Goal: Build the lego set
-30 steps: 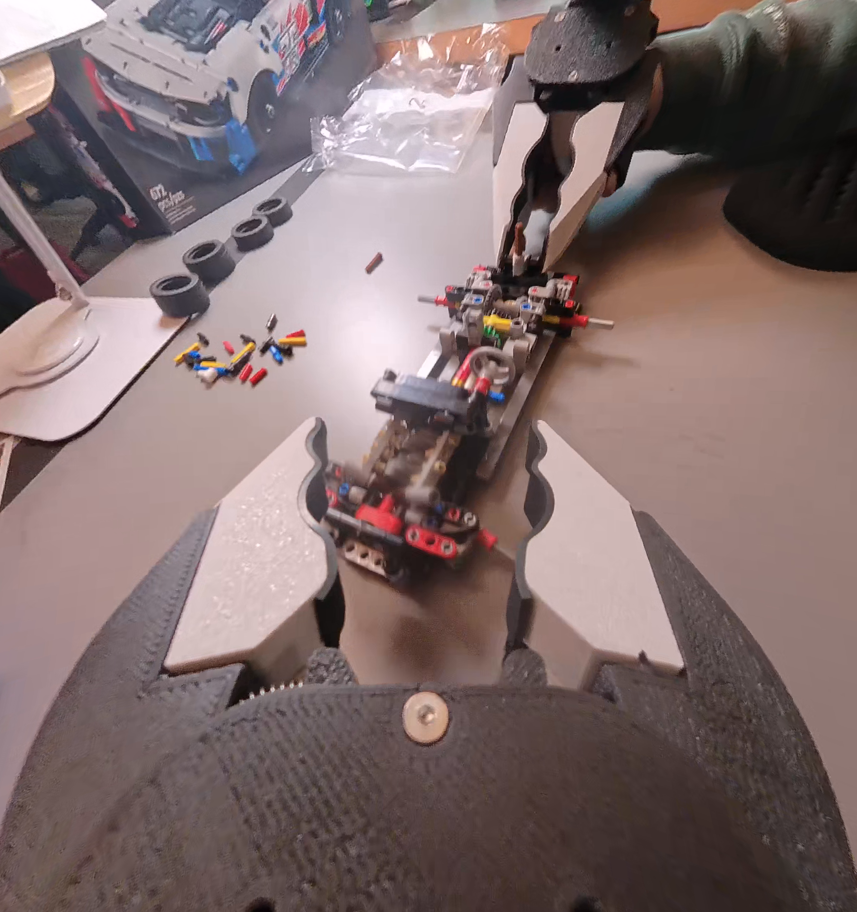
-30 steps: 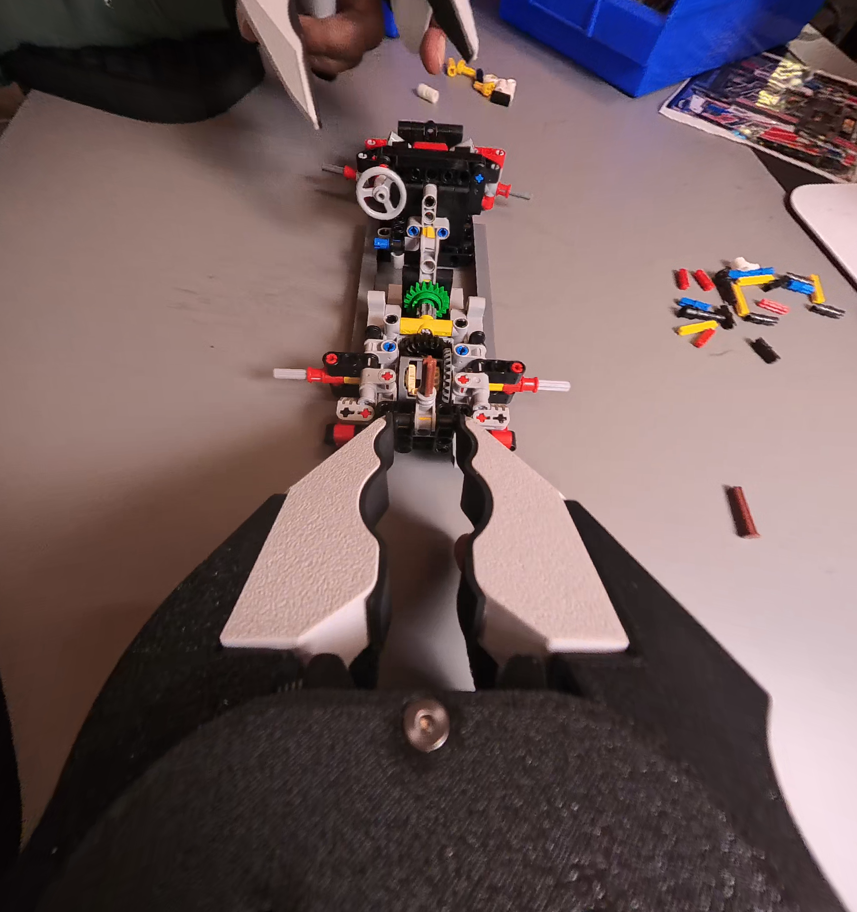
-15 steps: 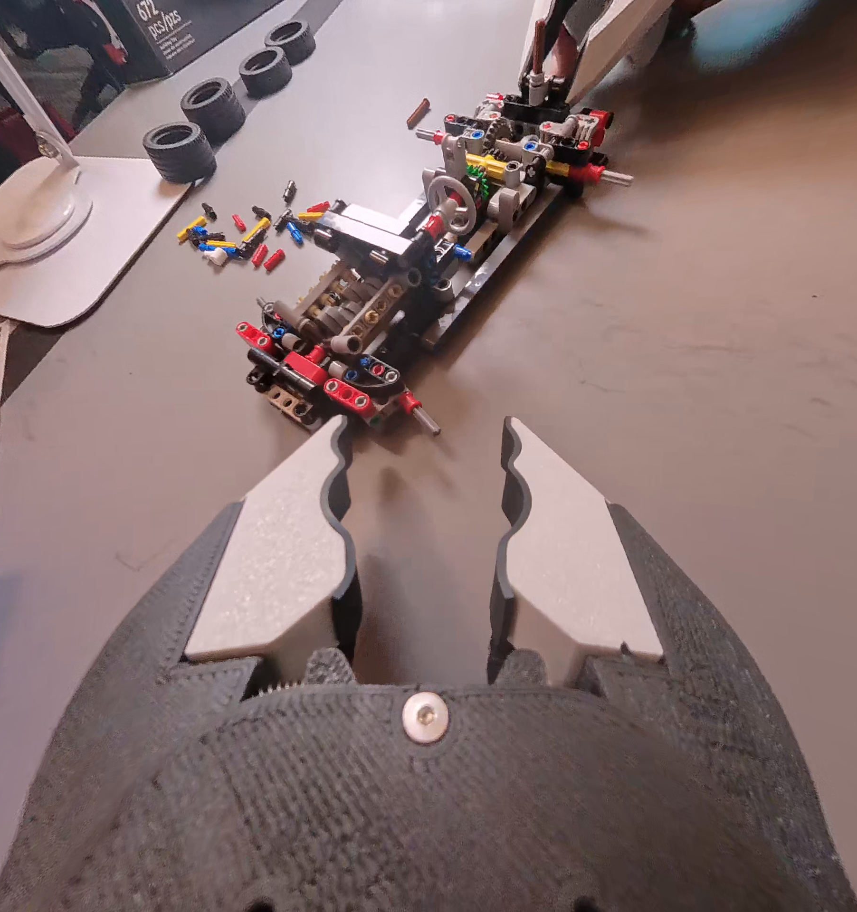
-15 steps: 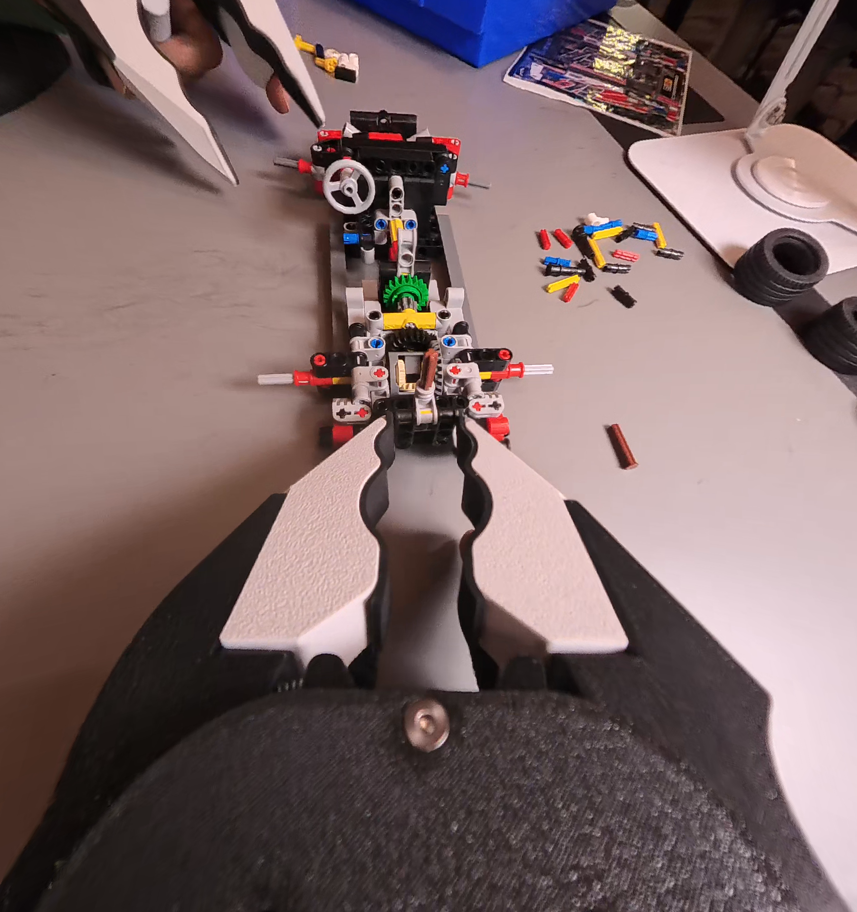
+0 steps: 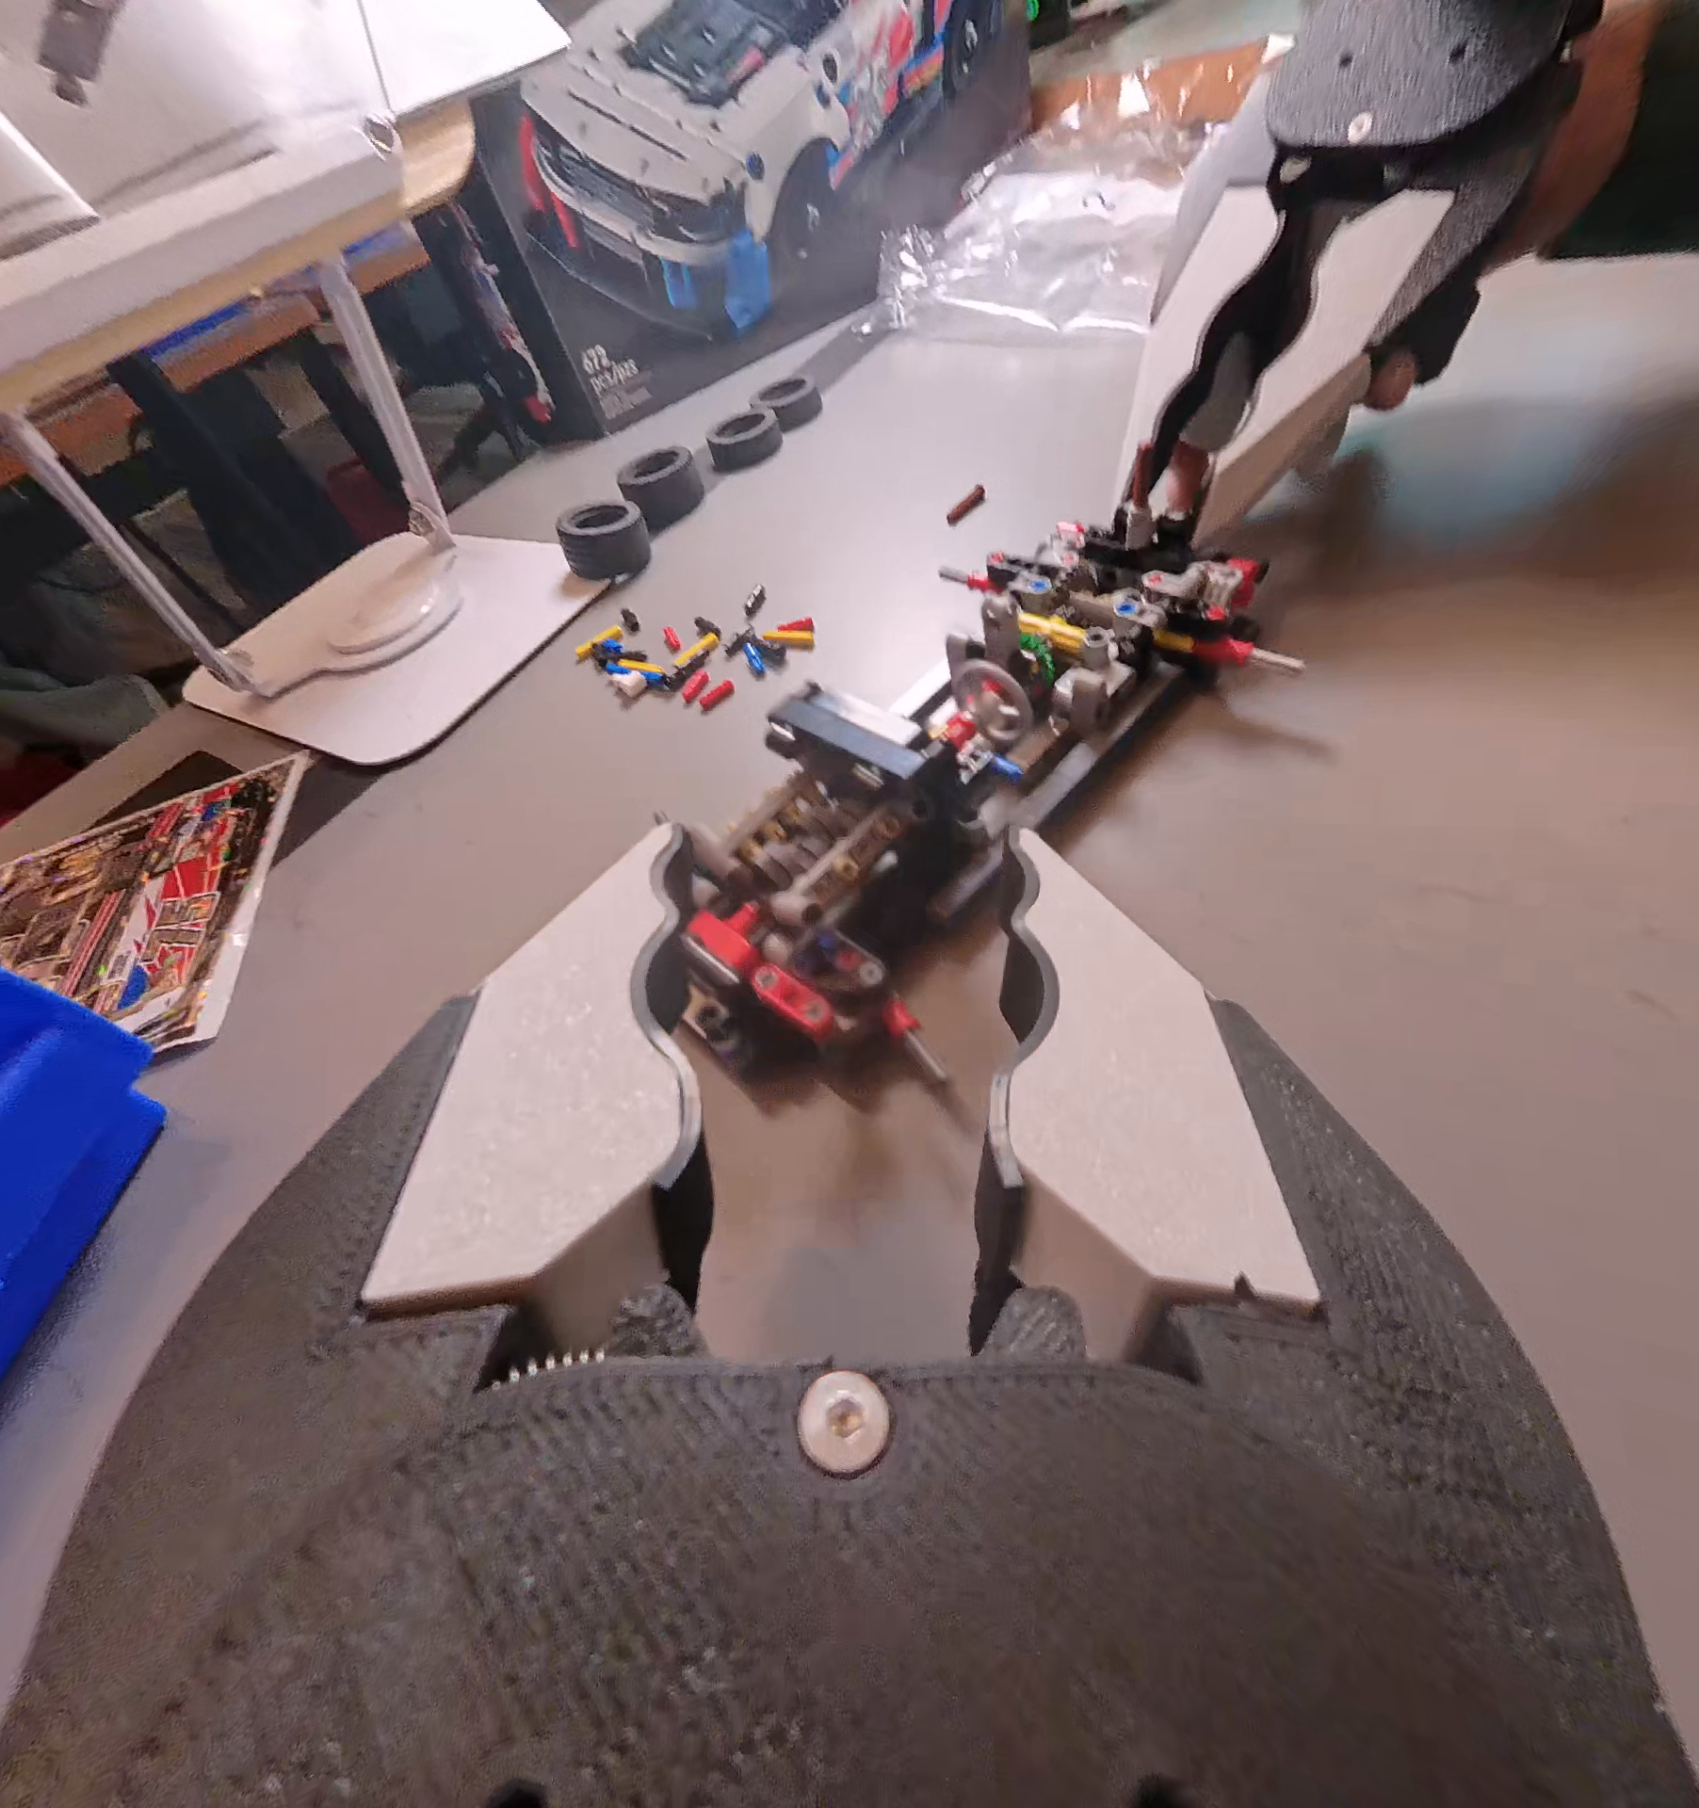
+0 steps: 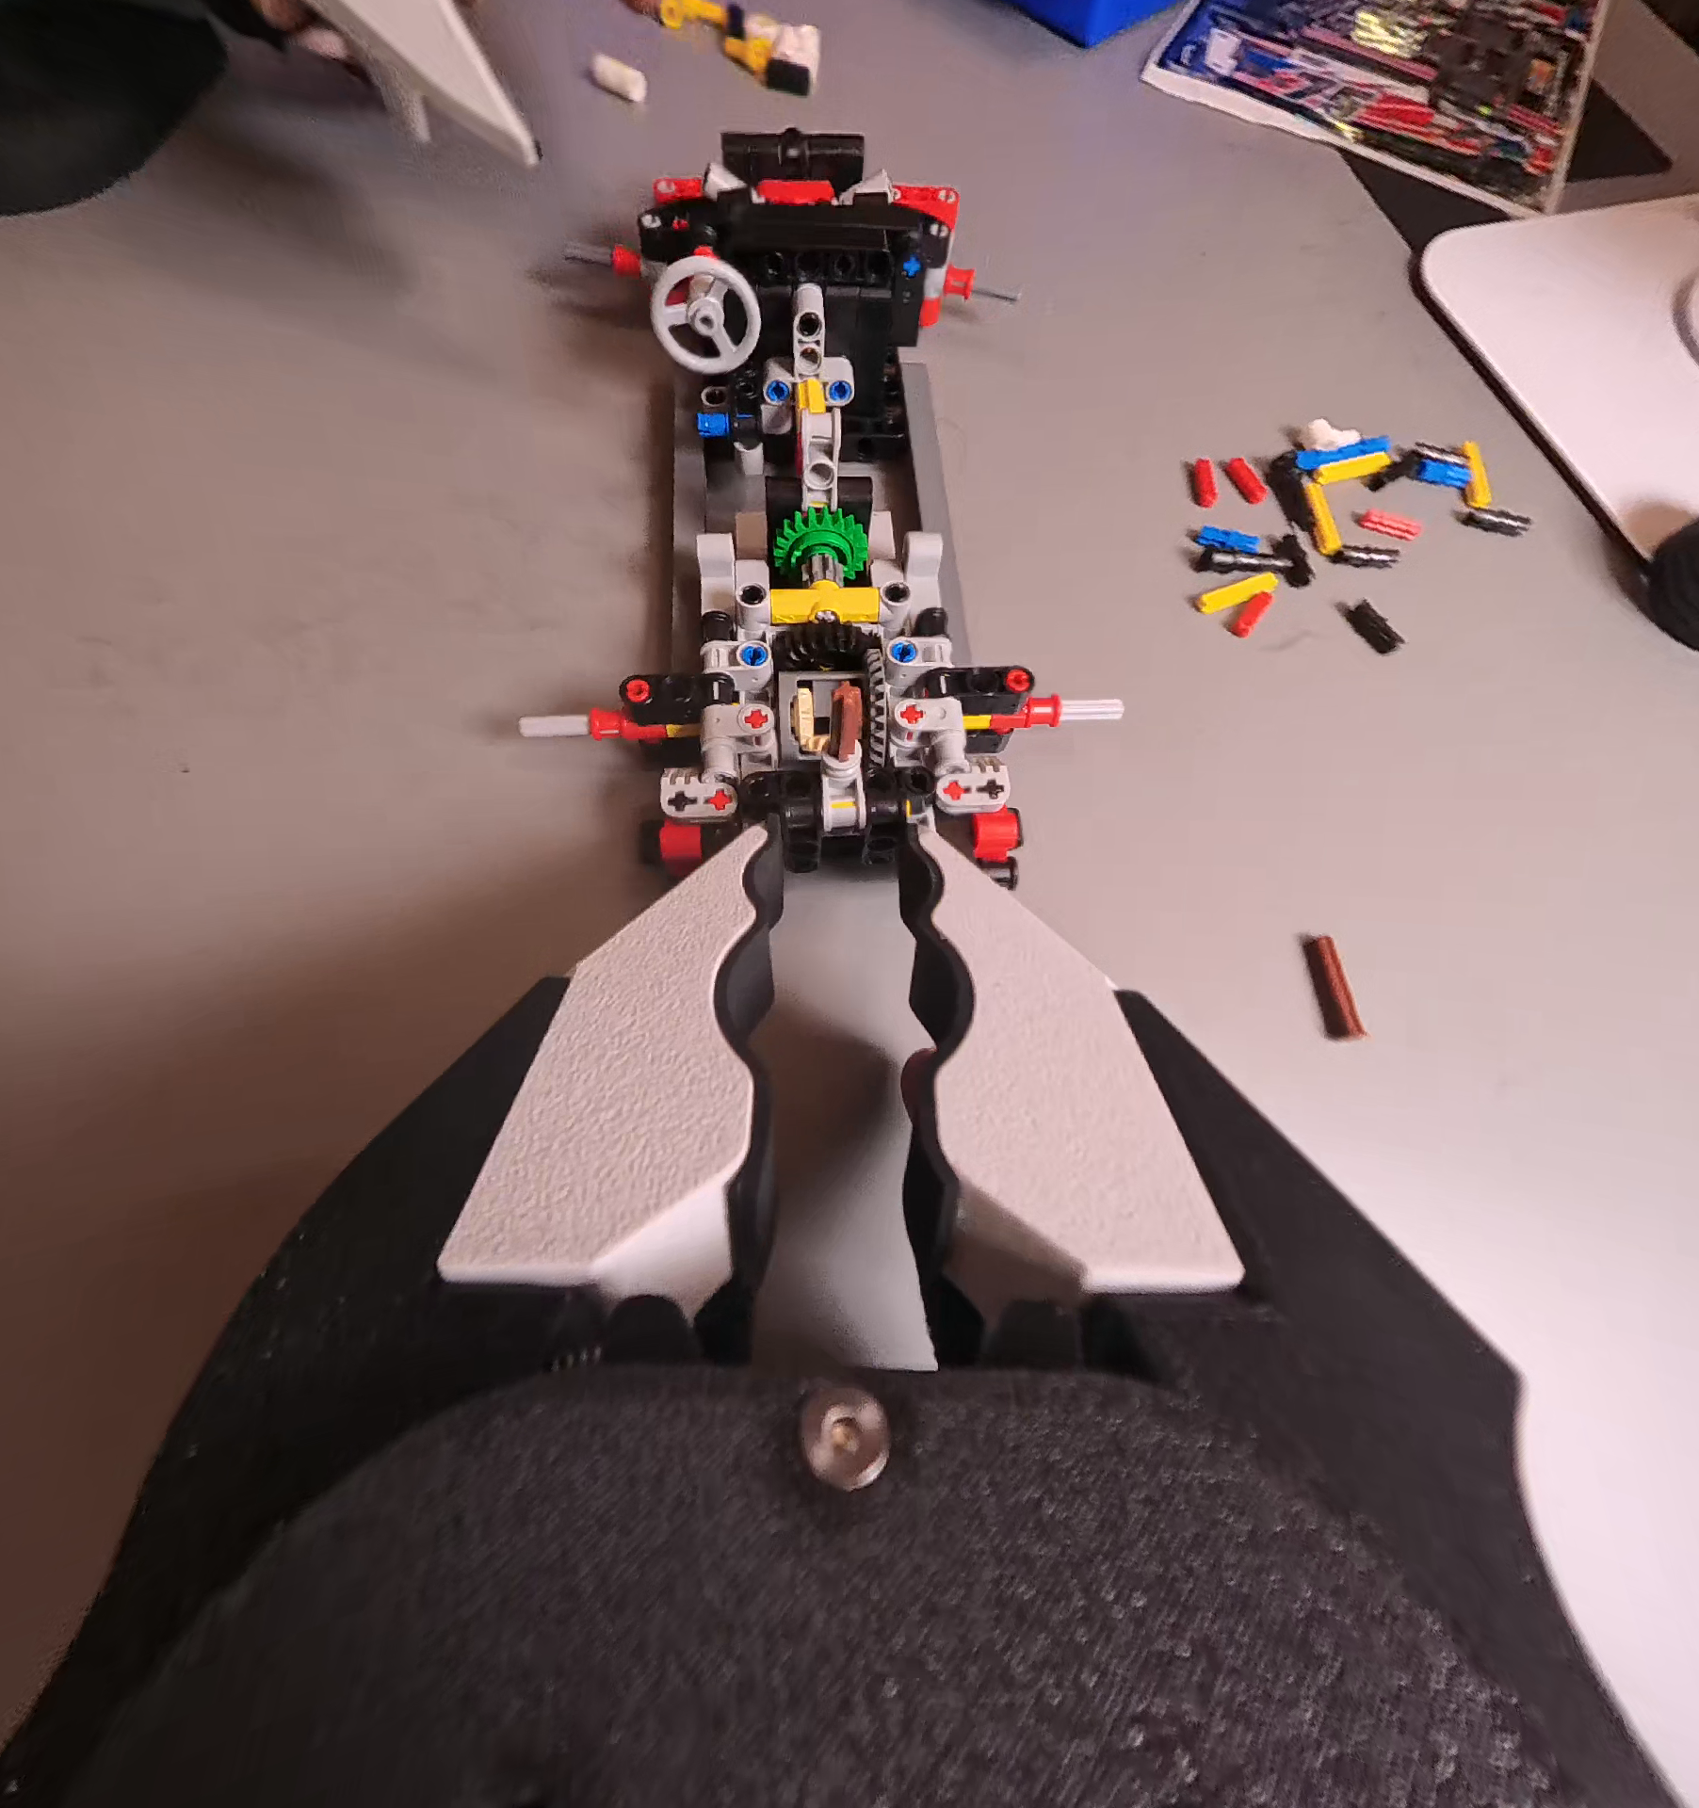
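Observation:
The long lego car chassis (image 6: 816, 548) lies on the grey table (image 6: 288, 587), with a grey steering wheel, a green gear and red axle ends. My right gripper (image 6: 841, 853) is shut on the black block at the chassis's rear end. It shows at the far end in the left wrist view (image 5: 1208, 460). My left gripper (image 5: 841, 861) is open, and the chassis's red and black front end (image 5: 787, 959) lies between its fingers without clear contact. One white finger of it shows at the top left of the right wrist view (image 6: 435, 78).
Loose coloured pins (image 6: 1335, 519) and a brown axle (image 6: 1333, 986) lie right of the chassis. Black tyres (image 5: 603, 538), a white lamp base (image 5: 386, 665), the set's box (image 5: 728, 196), a plastic bag (image 5: 1041, 245), a sticker sheet (image 5: 112, 900) and a blue bin (image 5: 24, 1125) ring the table. The left gripper is farther from the brown axle (image 6: 1333, 986), some 25 cm, than the right, some 10 cm. It is also in sight in the left wrist view (image 5: 964, 503).
My left gripper drew back from the chassis's front end, then came forward again so the front end sits between its fingers. My right gripper has stayed on the rear end.

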